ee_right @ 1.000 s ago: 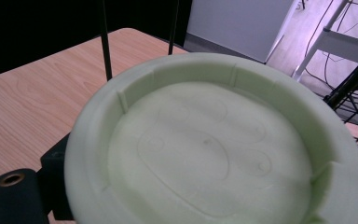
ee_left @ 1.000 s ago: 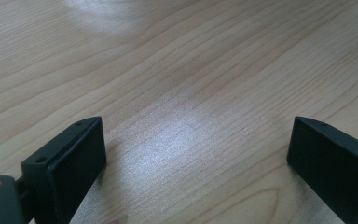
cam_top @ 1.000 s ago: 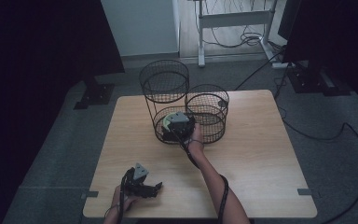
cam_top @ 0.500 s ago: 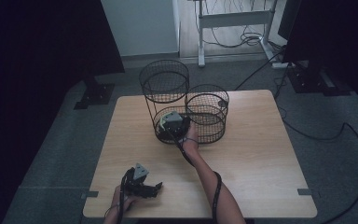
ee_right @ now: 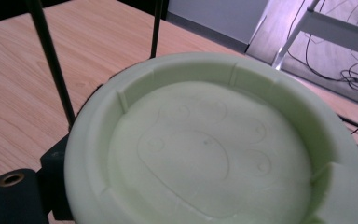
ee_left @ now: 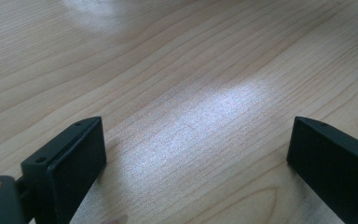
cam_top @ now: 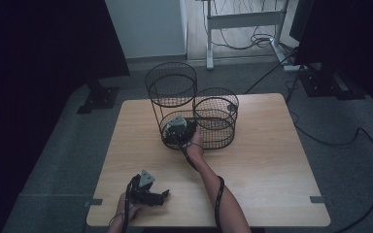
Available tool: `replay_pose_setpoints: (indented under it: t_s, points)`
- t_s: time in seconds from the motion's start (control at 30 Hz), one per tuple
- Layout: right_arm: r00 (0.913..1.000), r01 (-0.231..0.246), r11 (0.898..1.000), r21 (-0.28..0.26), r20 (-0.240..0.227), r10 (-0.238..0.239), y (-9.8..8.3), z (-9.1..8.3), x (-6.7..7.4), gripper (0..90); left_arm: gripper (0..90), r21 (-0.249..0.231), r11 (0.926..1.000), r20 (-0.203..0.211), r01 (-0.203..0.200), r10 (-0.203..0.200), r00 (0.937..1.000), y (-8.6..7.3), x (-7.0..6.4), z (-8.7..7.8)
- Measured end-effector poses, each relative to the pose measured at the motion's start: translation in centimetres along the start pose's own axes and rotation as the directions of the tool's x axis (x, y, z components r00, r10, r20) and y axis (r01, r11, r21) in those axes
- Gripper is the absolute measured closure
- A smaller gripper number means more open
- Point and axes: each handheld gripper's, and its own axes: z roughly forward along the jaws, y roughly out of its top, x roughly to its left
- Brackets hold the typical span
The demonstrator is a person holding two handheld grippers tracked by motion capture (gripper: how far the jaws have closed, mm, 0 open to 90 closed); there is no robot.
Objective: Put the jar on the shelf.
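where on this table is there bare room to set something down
Bare wood spans the table's right half and the left strip beside the wire baskets. It is crowded at the baskets, where the right tool holds a green disc, and around the left tool.

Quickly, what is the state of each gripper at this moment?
Left gripper: open, empty, low over the table.
Right gripper: shut on the pale green dish, at the wire basket stand.

- Left gripper [cam_top: 162, 195]: jaws spread wide, nothing between them, hand [cam_top: 126, 209] low behind it.
- Right gripper [cam_top: 180, 127]: forearm [cam_top: 213, 182] stretched forward, jaws clamped on load held just ahead.
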Motion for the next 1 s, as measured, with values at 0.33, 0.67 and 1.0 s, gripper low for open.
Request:
replay_pose_setpoints:
  t_s: [0.33, 0.67, 1.0]
  points:
    - [0.9999, -0.014, 0.999, 0.052, 0.000, 0.014, -0.7, 1.1, 0.0, 10.2, 4.1, -0.002, 1.0000, -0.001, 0.000, 0.000, 1.0000, 0.0, 0.0, 0.0]
    - [1.0000, -0.001, 0.995, 0.097, -0.002, 0.001, -0.9, 1.6, -0.2, 7.7, 4.1, -0.001, 1.0000, -0.001, 0.000, 0.000, 1.0000, 0.0, 0.0, 0.0]
    - [0.9972, -0.065, 0.995, 0.076, -0.032, 0.068, -0.7, 0.9, -0.4, 2.7, 4.1, -0.003, 1.0000, -0.003, -0.003, 0.003, 1.0000, 0.0, -0.1, 0.0]
